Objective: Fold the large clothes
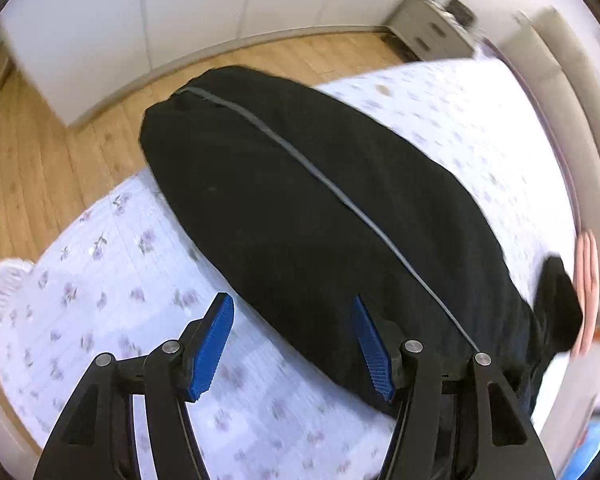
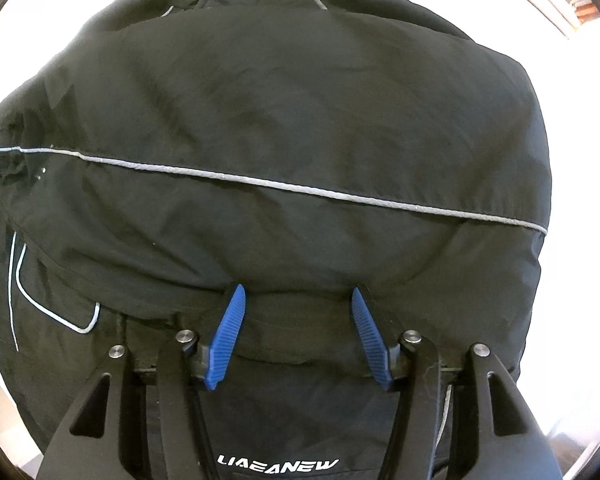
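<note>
A large black jacket [image 1: 300, 208] with a thin grey reflective stripe lies on a bed with a white floral sheet [image 1: 112, 300]. My left gripper [image 1: 292, 304] is open just above the jacket's near edge, holding nothing. In the right wrist view the same jacket [image 2: 280, 120] fills the frame, a folded part with the stripe lying across its body. My right gripper [image 2: 298, 294] is open, its blue fingertips [image 2: 236, 300] touching the lower edge of that folded part. A white brand name [image 2: 278, 464] shows below the gripper.
Wooden floor [image 1: 32, 152] and white wardrobe doors [image 1: 100, 20] lie beyond the bed's far edge. A grey drawer unit [image 1: 428, 28] stands at the back right. A person's hand [image 1: 586, 292] shows at the right edge.
</note>
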A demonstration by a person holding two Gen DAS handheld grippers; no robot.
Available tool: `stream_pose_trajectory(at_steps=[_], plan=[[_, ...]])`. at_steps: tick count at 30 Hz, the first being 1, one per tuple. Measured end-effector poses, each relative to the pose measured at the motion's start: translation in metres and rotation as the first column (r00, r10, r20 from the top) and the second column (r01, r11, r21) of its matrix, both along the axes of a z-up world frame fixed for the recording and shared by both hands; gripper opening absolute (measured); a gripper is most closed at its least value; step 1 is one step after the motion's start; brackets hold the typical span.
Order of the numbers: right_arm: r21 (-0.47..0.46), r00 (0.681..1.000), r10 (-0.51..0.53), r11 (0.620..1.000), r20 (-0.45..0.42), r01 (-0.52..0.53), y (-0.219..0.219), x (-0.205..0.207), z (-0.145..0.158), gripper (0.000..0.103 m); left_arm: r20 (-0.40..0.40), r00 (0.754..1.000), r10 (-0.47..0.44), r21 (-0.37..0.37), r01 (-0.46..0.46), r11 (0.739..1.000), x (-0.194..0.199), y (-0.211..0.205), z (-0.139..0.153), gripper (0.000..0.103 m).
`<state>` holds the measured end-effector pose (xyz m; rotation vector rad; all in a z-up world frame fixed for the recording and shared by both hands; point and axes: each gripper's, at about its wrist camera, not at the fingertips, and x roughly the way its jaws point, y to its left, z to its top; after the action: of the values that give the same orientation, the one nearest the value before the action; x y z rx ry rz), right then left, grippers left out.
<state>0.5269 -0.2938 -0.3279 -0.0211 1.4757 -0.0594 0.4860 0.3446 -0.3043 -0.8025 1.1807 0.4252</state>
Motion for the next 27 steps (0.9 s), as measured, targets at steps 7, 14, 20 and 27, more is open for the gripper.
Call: stream_pose_trajectory(at_steps=[7,14,20,27], plan=[[-0.019,1.000,0.013,1.000,-0.018,-0.013,0.011,0.008,-0.001,0.061,-0.011,1.000,0.020,0.025,-0.020,0.999,0.009,0.012,-0.018,0.064],[-0.035,1.000,0.019,0.999,-0.020,-0.019,0.019,0.012,-0.001,0.062,-0.019,0.998,-0.053,0.168,0.056,0.984,0.032,-0.004,-0.013,0.024],[-0.027,0.999,0.047,0.999,-0.018,-0.048,0.020,0.012,-0.002,0.063,0.073,0.982,-0.172,0.331,0.138,0.933,0.034,-0.050,0.053,0.015],[0.004,0.997,0.080,0.997,-0.001,-0.080,0.015,0.010,-0.002,0.065,0.189,0.895,-0.405,0.498,0.268,0.825,0.028,-0.153,0.148,0.015]])
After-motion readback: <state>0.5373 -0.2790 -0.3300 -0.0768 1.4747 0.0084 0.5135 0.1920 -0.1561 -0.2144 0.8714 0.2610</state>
